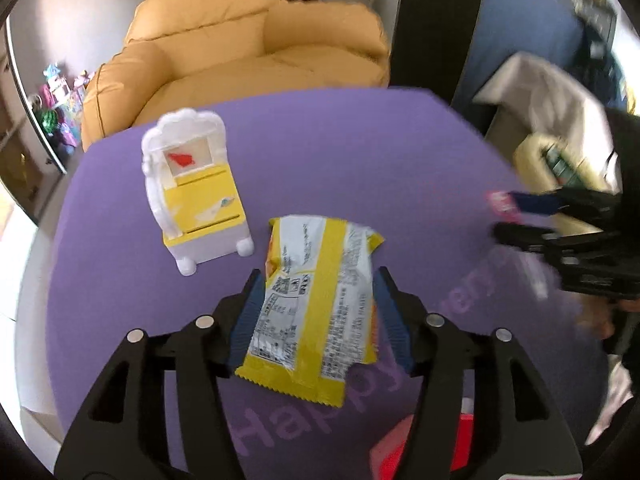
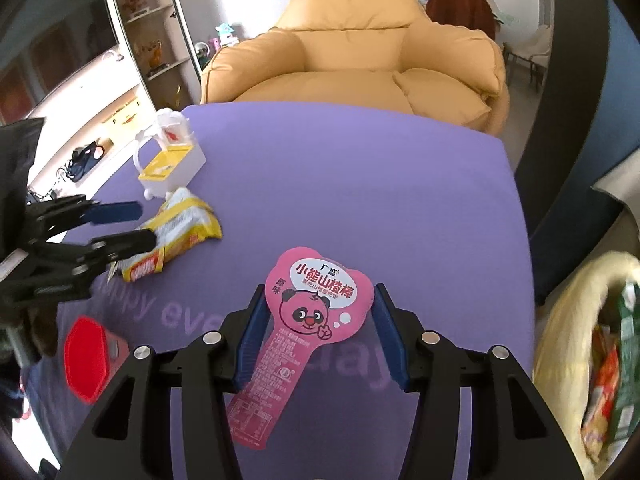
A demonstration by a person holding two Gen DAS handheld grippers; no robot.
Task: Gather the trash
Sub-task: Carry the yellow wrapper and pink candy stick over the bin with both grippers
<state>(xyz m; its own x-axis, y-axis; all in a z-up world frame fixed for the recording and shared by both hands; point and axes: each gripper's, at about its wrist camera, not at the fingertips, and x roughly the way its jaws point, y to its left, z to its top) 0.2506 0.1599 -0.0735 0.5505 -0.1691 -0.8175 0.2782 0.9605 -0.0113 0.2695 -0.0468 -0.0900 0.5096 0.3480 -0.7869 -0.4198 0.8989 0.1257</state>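
Pink wrapper (image 2: 316, 312) (right view) between fingers (image 2: 250, 334)

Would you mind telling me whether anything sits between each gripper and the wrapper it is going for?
Nothing visible does. The yellow wrapper lies between the open fingers of the left gripper, and the pink wrapper lies between those of the right gripper. The toy dresser stands off to the side, beyond the yellow wrapper.
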